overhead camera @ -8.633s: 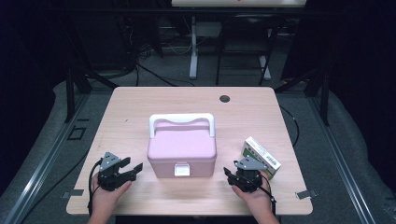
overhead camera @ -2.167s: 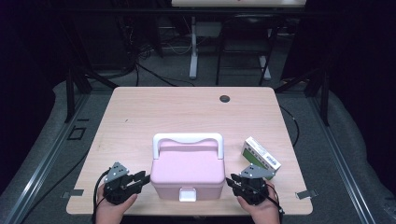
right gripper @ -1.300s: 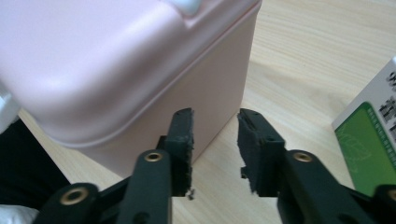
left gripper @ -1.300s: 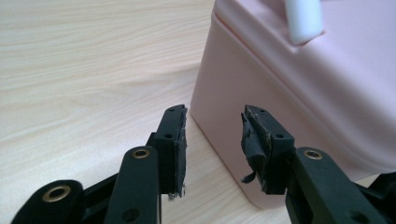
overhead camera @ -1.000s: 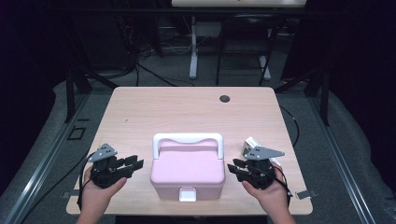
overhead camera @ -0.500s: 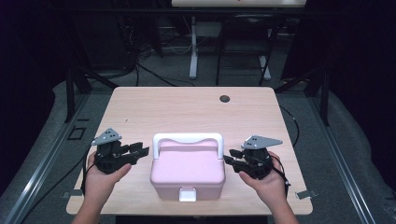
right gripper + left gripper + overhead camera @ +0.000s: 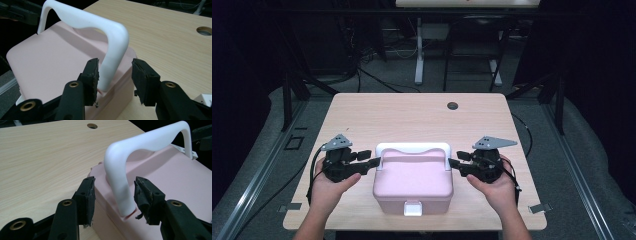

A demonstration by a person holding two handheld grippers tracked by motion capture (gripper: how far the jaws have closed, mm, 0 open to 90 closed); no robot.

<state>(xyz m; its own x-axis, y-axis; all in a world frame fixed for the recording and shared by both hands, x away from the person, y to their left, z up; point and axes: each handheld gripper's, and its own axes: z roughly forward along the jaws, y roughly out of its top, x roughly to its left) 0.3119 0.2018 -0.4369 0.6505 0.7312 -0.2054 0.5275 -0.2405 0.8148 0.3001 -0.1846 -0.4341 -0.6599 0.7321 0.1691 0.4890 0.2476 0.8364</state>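
Between each gripper's black jaws stands a white handle (image 7: 120,182) on a pale pink box (image 7: 414,185); the bench (image 7: 412,115) beyond them is light wood grain.

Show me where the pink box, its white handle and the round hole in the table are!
pink box (image 7: 412,180), high view, middle of its lid
white handle (image 7: 150,141), left gripper view, top bar
round hole (image 7: 453,106), high view, its centre

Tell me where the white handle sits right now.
In the high view, the white handle arches over the far edge of the pink box, near the table's front middle, between the open left gripper and right gripper.
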